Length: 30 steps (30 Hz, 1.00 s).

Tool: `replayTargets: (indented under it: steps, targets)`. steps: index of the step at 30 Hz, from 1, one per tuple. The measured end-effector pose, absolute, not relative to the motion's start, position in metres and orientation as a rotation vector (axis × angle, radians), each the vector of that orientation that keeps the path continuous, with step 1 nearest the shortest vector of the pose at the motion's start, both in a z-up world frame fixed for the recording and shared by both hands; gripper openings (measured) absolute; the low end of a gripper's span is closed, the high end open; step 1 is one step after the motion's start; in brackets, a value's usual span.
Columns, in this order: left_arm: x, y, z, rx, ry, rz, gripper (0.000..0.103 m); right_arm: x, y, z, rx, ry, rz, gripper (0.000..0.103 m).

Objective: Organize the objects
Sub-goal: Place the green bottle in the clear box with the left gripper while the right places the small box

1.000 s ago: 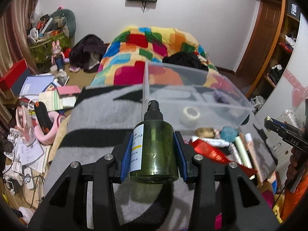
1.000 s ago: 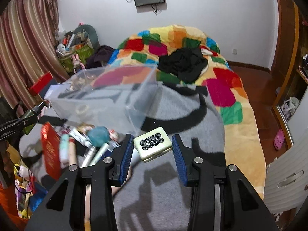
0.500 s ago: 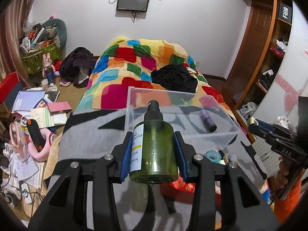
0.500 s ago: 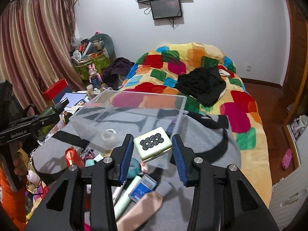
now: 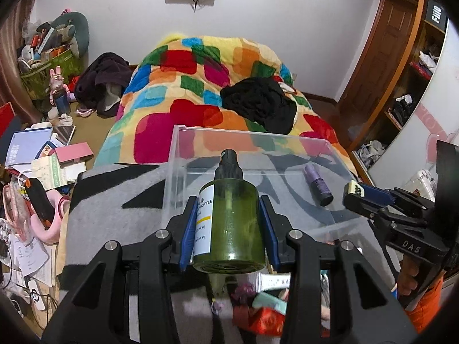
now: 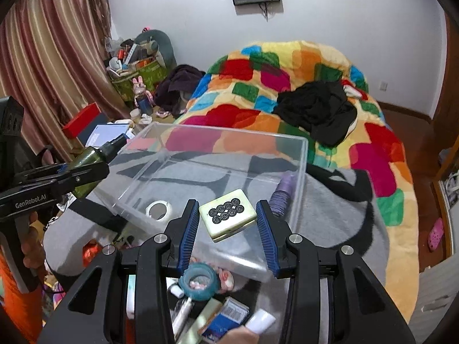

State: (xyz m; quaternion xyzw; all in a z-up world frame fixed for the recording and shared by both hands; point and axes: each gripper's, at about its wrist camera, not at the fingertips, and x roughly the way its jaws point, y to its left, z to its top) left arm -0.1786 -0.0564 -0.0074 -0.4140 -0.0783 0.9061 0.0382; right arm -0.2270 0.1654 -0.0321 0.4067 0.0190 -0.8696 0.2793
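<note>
Left wrist view: my left tool (image 5: 229,226) clamped on green spray bottle (image 5: 229,223) — bottle upright between blue pads, held above near edge of clear plastic bin (image 5: 178,154) on bed. Purple tube (image 5: 317,182) lying inside bin.

Right wrist view: my right tool (image 6: 228,229) gripping mahjong tile (image 6: 228,218) — tile tilted, above bin's near side. Tape roll (image 6: 158,209) in bin.

Right tool (image 6: 228,219) holding a cream tile (image 6: 228,218) with black rings, apparently gripped at its corners. Just ahead, a clear bin (image 6: 299,154) containing a tape roll (image 6: 158,210) and a purple bottle (image 6: 282,193). Far left, left tool (image 6: 86,169) clamping a green spray bottle (image 6: 91,156).
</note>
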Motion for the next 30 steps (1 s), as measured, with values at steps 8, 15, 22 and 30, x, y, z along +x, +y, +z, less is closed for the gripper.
replayTargets:
  steps: [8, 15, 22, 30]
  targets:
    - [-0.212, -0.046, -0.025, -1.378, -0.193, 2.739, 0.041, -0.248, 0.143, -0.051, 1.178, 0.107, -2.296, 0.038]
    - [-0.229, -0.046, -0.042, -1.453, -0.191, 2.709, 0.041, -0.257, 0.132, -0.058, 1.197, 0.18, -2.314, 0.038]
    - [-0.231, -0.045, -0.044, -1.456, -0.162, 2.709, 0.041, -0.258, 0.125, -0.056, 1.186, 0.185, -2.312, 0.038]
    - [-0.225, -0.04, -0.04, -1.447, -0.12, 2.718, 0.047, -0.253, 0.116, -0.057, 1.193, 0.229, -2.288, 0.038]
